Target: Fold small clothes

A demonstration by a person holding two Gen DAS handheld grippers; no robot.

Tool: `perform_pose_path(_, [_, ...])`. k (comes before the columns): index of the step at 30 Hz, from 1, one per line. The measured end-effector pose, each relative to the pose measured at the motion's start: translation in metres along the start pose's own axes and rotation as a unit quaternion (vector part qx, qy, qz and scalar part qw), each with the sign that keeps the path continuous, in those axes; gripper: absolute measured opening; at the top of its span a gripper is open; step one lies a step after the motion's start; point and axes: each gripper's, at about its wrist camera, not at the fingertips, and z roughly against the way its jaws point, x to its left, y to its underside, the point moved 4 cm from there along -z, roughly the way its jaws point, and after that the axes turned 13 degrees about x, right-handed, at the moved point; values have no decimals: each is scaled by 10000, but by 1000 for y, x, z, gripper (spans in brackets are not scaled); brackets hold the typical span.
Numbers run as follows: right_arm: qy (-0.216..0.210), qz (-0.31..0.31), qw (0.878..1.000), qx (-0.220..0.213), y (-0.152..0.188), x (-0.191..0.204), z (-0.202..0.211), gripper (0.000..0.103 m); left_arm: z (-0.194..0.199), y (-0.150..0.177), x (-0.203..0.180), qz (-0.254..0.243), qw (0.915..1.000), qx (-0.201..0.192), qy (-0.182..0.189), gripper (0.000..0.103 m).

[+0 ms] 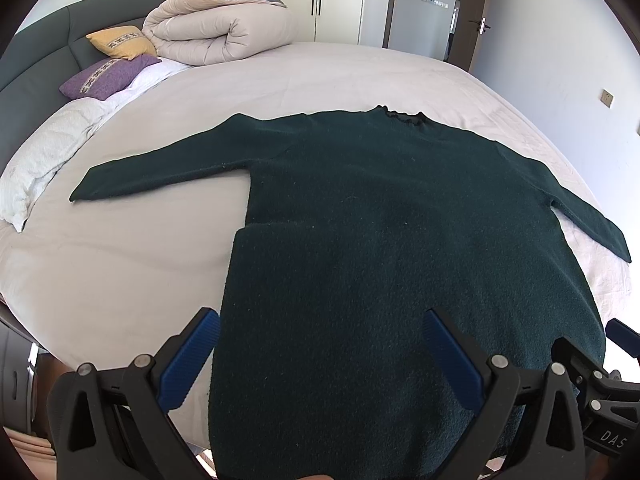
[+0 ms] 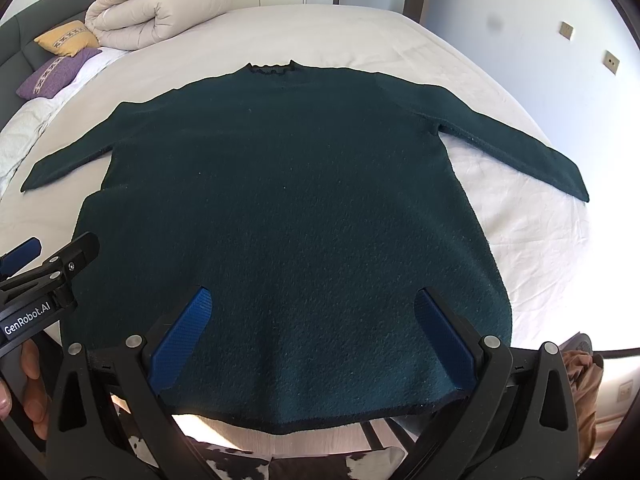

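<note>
A dark green sweater lies flat across the centre of the bed, sleeves spread, hem nearest the cameras, evidently laid out ready for folding. Left tool and right tool both stand wide open at the lower frame, holding nothing, poised over the hem.
</note>
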Motion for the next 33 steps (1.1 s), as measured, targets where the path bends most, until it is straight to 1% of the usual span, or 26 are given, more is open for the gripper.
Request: perform_pose_path(33, [-6, 5, 10000, 53, 2, 2, -3, 103, -1, 3, 0, 3, 10000, 12, 17, 103])
